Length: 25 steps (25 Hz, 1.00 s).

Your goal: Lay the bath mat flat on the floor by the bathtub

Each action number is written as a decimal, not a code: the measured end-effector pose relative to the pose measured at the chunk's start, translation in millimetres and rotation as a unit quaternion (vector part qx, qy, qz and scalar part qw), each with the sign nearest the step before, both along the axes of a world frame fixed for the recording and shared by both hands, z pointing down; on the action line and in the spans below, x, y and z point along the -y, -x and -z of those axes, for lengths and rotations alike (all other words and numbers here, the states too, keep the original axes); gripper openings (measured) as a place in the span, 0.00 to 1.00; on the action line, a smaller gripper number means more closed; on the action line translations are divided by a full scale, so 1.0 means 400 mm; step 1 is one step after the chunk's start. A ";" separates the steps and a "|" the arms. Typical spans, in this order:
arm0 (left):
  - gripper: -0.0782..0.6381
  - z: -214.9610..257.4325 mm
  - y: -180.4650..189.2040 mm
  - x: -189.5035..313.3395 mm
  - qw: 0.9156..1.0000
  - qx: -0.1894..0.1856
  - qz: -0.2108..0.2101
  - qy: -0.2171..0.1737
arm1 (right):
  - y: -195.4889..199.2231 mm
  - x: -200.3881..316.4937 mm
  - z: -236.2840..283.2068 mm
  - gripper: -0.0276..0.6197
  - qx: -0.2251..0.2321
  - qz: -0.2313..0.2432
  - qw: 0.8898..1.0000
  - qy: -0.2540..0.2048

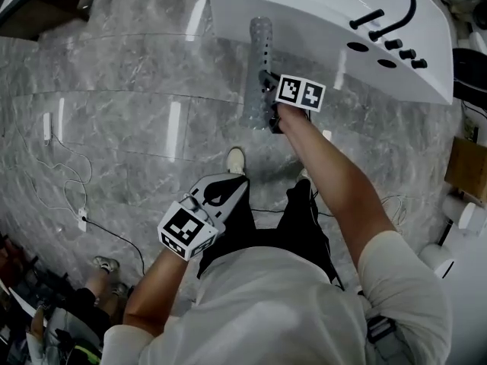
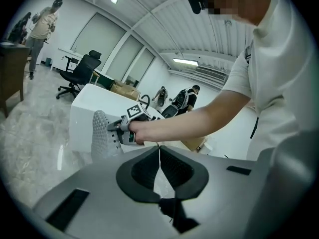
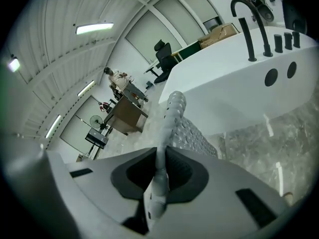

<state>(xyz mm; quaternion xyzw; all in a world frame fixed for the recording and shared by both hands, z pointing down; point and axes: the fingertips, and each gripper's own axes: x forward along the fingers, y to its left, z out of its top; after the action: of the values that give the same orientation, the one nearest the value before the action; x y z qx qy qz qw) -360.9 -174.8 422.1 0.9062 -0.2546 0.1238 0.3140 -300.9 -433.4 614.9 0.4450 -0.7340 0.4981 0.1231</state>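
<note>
**A:** Head view first. Where is the mat (image 1: 257, 74)?

**B:** It hangs as a narrow, bunched strip against the tub (image 1: 327, 21), far from the person. It is pinched by the right gripper (image 1: 268, 97). I can't tell whether its lower end touches the floor (image 1: 114, 128).

**A:** What is the risk?

**B:** There is only one grip, on one edge. If it is let go like this, I'd expect the mat to land folded or slump against the tub wall instead of lying flat.

**A:** And the arms?

**B:** The right arm is stretched forward, nearly straight. The left arm is bent, with the left gripper (image 1: 228, 187) held near the body above the legs.

**A:** What does the left gripper view show?

**B:** Its jaws are together with nothing between them. The mat and the other gripper are well ahead of it, by the tub. It isn't placed to take a second corner, and that adds to the risk.

**A:** And the right gripper view?

**B:** The jaws are clamped on the mat's edge. The dimpled sheet rises away from them, and the tub is to the right.
</note>
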 end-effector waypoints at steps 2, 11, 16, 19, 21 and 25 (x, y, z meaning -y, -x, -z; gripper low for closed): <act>0.14 -0.046 -0.024 0.021 1.000 0.006 -0.003 0.005 | -0.026 0.045 -0.067 0.12 0.003 -0.007 1.000 -0.001; 0.14 -0.195 -0.255 0.103 0.999 0.003 -0.012 0.049 | -0.350 0.137 -0.374 0.12 -0.037 -0.022 0.999 0.006; 0.14 -0.245 -0.421 0.128 0.996 0.002 -0.049 0.072 | -0.570 0.134 -0.492 0.12 -0.065 -0.037 0.997 0.020; 0.14 -0.273 -0.534 0.147 0.994 0.003 -0.083 0.071 | -0.711 0.125 -0.549 0.12 -0.082 -0.051 0.995 0.028; 0.14 -0.293 -0.608 0.163 0.993 0.004 -0.104 0.060 | -0.808 0.122 -0.583 0.12 -0.093 -0.060 0.993 0.032; 0.14 -0.328 -0.723 0.179 0.989 0.000 -0.122 0.080 | -0.985 0.081 -0.651 0.13 -0.115 -0.076 0.990 0.043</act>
<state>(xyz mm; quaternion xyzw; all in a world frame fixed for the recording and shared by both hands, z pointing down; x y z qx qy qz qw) -71.7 -246.5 553.4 0.9026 -0.1311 0.1808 0.3680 93.3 -466.0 875.1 0.5480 -0.6568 0.4827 0.1878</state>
